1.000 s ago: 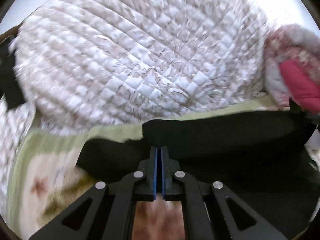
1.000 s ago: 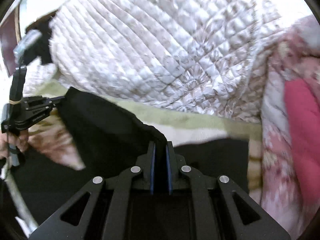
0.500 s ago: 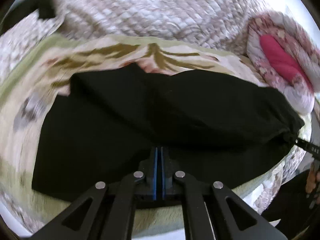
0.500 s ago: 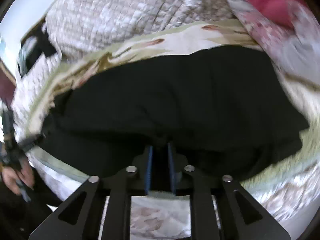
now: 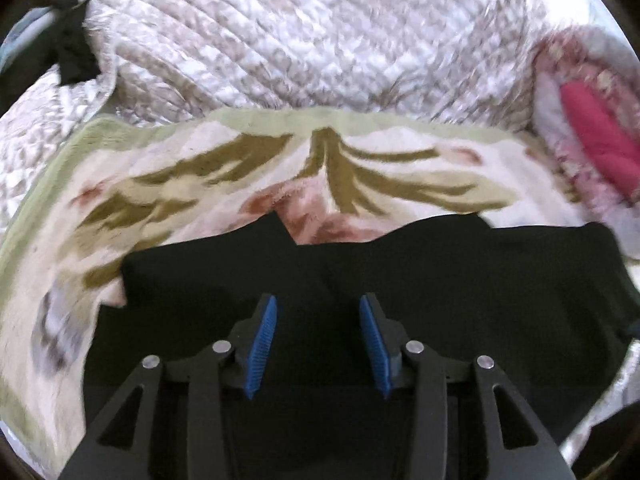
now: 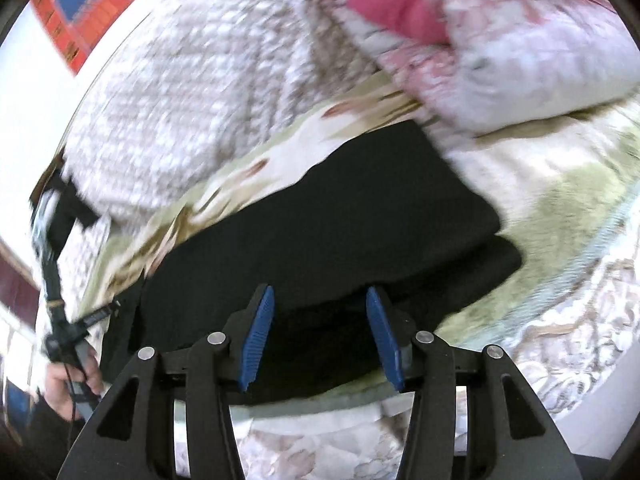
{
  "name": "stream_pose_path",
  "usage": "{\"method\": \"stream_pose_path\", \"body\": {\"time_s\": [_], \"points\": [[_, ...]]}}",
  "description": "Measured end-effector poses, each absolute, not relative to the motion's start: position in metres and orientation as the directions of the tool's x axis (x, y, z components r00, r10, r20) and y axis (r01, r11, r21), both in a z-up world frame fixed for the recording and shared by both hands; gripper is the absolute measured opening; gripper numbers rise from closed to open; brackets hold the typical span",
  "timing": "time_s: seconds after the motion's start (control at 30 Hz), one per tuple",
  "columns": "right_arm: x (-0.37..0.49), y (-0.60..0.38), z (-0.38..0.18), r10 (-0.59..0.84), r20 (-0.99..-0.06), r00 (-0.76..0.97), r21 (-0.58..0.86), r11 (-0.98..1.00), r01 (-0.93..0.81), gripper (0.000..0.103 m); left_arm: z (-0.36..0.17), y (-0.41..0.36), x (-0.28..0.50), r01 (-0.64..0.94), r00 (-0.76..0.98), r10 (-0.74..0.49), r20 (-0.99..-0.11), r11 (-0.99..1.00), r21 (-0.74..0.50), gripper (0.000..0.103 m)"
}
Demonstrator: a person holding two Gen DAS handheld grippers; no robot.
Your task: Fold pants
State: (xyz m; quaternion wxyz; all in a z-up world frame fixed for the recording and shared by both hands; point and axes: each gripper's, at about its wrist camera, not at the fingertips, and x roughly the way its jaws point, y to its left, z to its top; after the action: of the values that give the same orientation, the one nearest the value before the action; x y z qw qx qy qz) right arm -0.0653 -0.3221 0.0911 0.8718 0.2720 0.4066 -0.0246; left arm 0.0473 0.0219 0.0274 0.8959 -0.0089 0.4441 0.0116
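The black pants (image 5: 440, 280) lie folded over in layers on a floral blanket (image 5: 200, 184) on the bed. My left gripper (image 5: 318, 312) hovers just over their near edge. Its jaws are opening and the blue pads (image 5: 260, 336) press on nothing. In the right wrist view the pants (image 6: 340, 216) form a thick folded band running from lower left to upper right. My right gripper (image 6: 320, 304) hangs over their near edge. Its jaws are also opening, with cloth beneath them but not pinched. The left gripper (image 6: 90, 314) shows at the far left, held by a hand (image 6: 64, 384).
A quilted white-and-beige cover (image 5: 300, 36) is bunched up behind the blanket. A pink and red pillow (image 5: 596, 136) lies at the right, also seen as the pillow (image 6: 480, 32) in the right wrist view. A red and blue poster (image 6: 92, 8) hangs on the wall.
Both grippers were shut on the black cloth and carried it over and down onto the blanket. Both have since let go and their jaws stand apart. The right view has rolled.
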Motion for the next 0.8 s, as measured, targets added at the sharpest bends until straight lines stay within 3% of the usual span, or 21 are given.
{"method": "stream_pose_path", "body": {"time_s": [0.13, 0.17, 0.2, 0.27, 0.53, 0.8], "points": [[-0.059, -0.334, 0.083, 0.172, -0.737, 0.654, 0.476, 0.818, 0.322, 0.051, 0.013, 0.013, 0.061, -0.031, 0.621, 0.100, -0.778, 0.994, 0.103, 0.045], [-0.059, -0.337, 0.082, 0.177, -0.733, 0.657, 0.492, 0.805, 0.331, 0.051, 0.012, 0.011, 0.061, -0.033, 0.628, 0.116, -0.769, 0.992, 0.123, 0.031], [-0.059, -0.338, 0.081, 0.178, -0.730, 0.660, 0.500, 0.798, 0.337, 0.051, 0.012, 0.010, 0.060, -0.031, 0.634, 0.124, -0.763, 0.990, 0.136, 0.009], [-0.059, -0.338, 0.082, 0.175, -0.727, 0.664, 0.507, 0.789, 0.347, 0.051, 0.017, 0.014, 0.055, -0.031, 0.642, 0.110, -0.758, 0.993, 0.117, 0.005], [-0.068, -0.335, 0.086, 0.142, -0.731, 0.667, 0.485, 0.796, 0.362, 0.051, 0.066, 0.077, -0.044, -0.179, 0.764, 0.086, -0.640, 0.980, -0.082, 0.005], [-0.073, -0.334, 0.085, 0.101, -0.743, 0.662, 0.451, 0.806, 0.383, 0.052, 0.018, 0.141, -0.099, -0.343, 0.672, 0.023, -0.740, 0.896, -0.283, 0.005]]}}
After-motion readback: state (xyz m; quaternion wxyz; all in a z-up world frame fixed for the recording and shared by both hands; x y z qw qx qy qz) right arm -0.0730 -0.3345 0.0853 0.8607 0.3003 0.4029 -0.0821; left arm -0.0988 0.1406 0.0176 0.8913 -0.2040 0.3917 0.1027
